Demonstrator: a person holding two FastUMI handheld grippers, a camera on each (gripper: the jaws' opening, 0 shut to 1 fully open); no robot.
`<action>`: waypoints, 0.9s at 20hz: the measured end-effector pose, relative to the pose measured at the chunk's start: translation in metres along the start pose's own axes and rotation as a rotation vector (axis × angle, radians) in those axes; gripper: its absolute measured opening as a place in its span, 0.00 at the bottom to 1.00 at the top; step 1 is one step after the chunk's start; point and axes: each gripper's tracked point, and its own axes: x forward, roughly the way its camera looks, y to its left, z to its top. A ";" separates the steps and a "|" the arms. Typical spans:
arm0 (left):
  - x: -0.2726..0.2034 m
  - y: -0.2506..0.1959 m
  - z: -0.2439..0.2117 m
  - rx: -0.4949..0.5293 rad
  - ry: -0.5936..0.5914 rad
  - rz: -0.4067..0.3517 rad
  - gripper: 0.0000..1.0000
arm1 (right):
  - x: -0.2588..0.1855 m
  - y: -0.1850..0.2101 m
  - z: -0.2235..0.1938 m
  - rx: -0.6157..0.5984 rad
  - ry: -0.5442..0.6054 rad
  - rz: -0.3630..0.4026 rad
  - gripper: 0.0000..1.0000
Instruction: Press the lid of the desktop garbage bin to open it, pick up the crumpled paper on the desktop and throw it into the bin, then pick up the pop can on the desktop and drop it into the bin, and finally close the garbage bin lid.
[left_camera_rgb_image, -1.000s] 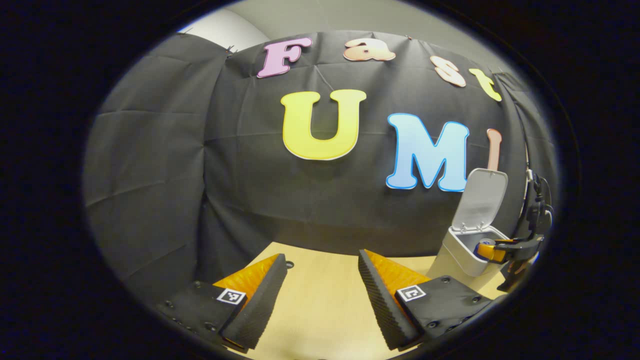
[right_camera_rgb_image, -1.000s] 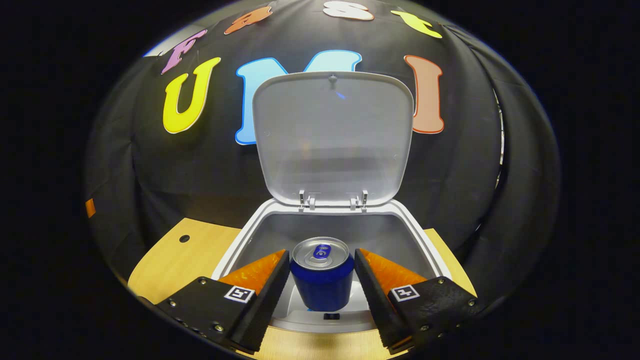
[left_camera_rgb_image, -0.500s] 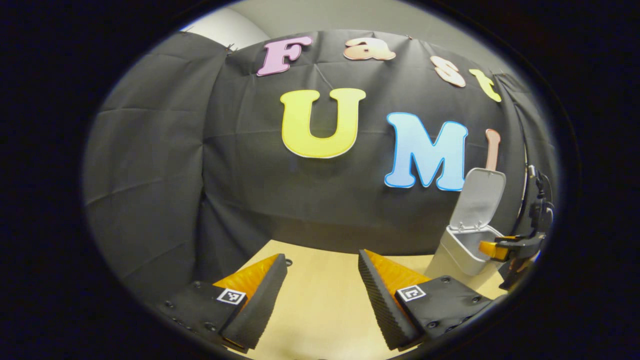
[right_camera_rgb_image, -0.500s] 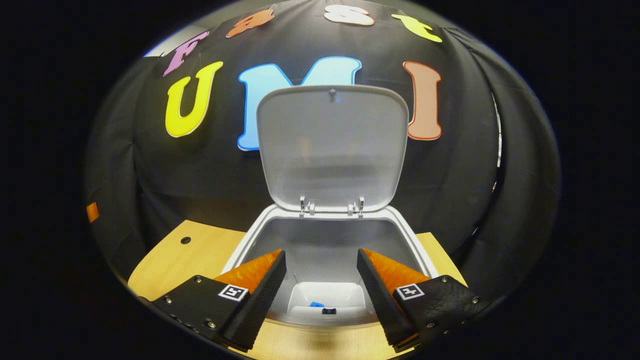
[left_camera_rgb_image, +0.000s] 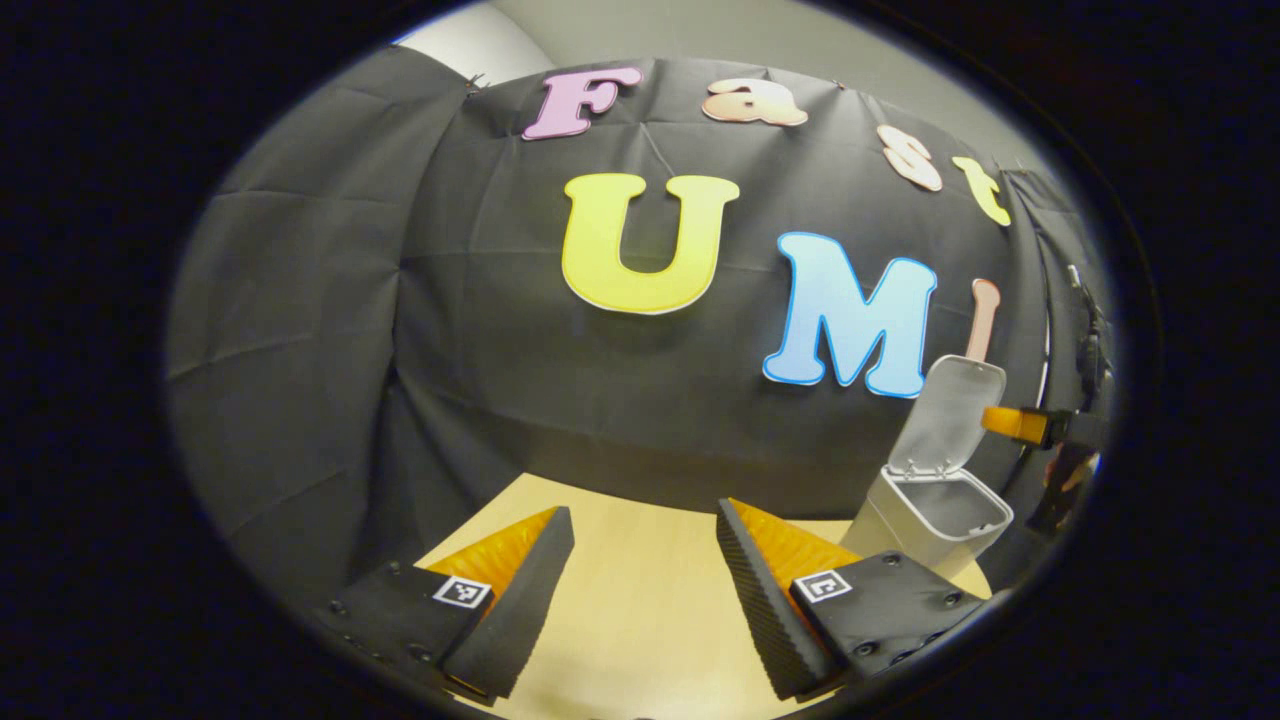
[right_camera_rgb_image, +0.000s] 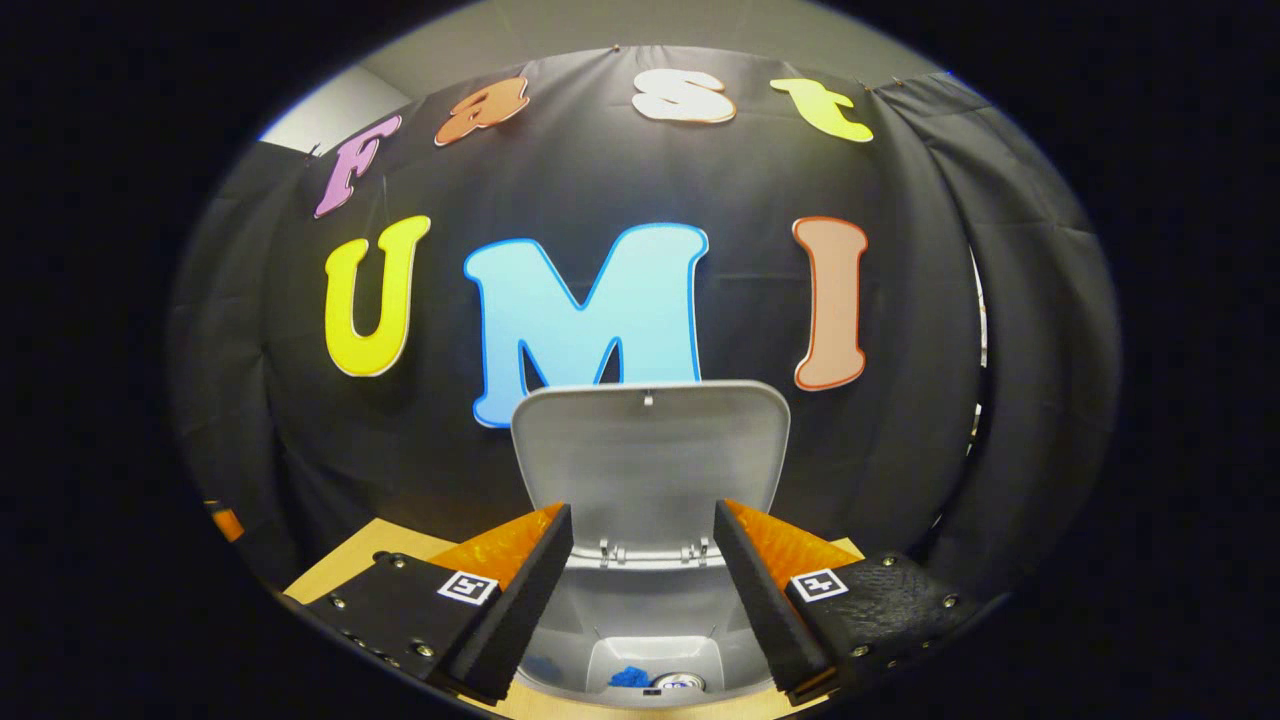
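Wooden tabletop carries the pale grey bin, its lid standing upright and open at the far side. Down inside lies the pop can beside something blue. Right gripper hovers over the opening, fingers wide apart and empty. Left gripper likewise gapes, holding nothing, well left of the bin.

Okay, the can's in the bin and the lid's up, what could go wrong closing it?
The lid stands upright with the open right gripper in front of it and above the bin; a push from here might tip the lid farther back or slide the light bin. The can lies deep inside, so jamming seems unlikely.
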 end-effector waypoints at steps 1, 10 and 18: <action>0.001 0.002 0.001 0.008 -0.002 0.000 0.96 | 0.004 -0.001 0.007 -0.001 -0.010 -0.006 0.91; -0.003 0.014 0.007 0.031 -0.009 0.004 0.96 | 0.034 -0.004 0.072 -0.008 -0.114 -0.041 0.91; -0.004 0.016 0.013 0.065 -0.021 0.011 0.96 | 0.065 -0.005 0.068 -0.030 -0.094 -0.058 0.89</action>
